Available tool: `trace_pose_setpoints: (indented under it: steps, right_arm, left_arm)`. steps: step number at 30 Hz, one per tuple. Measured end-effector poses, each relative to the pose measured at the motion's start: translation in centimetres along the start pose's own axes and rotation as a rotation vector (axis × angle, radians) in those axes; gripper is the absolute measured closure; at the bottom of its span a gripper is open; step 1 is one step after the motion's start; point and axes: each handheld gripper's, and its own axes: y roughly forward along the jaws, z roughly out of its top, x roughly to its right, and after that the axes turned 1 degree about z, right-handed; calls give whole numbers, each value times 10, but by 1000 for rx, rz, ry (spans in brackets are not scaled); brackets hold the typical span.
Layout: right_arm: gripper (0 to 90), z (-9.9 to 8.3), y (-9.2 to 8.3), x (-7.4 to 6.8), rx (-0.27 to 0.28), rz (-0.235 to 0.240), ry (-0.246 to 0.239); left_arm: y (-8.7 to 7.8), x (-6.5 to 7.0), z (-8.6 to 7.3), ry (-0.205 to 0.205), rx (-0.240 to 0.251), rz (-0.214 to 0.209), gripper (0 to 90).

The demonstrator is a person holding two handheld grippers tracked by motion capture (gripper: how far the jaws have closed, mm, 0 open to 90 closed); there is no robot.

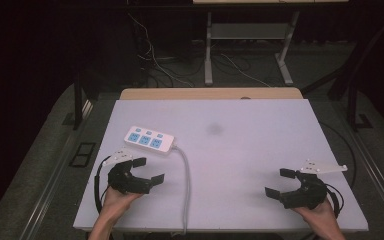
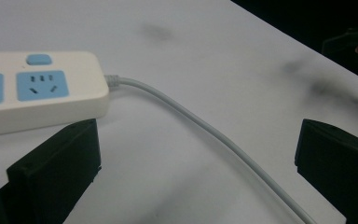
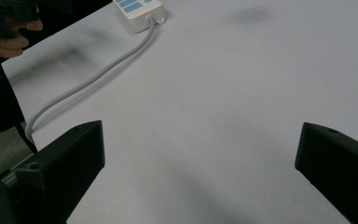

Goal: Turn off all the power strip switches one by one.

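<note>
- Power strip [image 1: 149,139] lay flat on the white table [image 1: 240,165], left of centre and toward the far side, its blue sockets facing up.
- Grey cable [image 1: 185,185] left the strip's right end, curved down toward the person and ran off the near table edge.
- Left gripper [image 1: 147,170] sat just beside the strip on its near side, apart from it, jaws spread wide with nothing between them but bare table and, in the left gripper view, a stretch of cable [image 2: 223,140] passing across.
- In that same view the strip [image 2: 37,88] showed just beyond the left jaw, no contact.
- Right gripper [image 1: 280,182] hovered near the table's right front corner, well apart from strip and cable, jaws wide and empty.
- From the right gripper view, strip [image 3: 140,11] and cable [image 3: 93,77] lay far off at upper left.
</note>
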Motion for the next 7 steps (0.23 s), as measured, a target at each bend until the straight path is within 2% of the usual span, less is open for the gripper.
trace_pose_setpoints:
  steps: [3,7]
  right_arm:
    - [9,0,0,-1,2,1,-2]
    - [9,-2,0,-1,4,4,2]
  left_arm:
    - [1,3,-6,2,7,-7,0]
    - [4,6,-12,18,-8,-17,0]
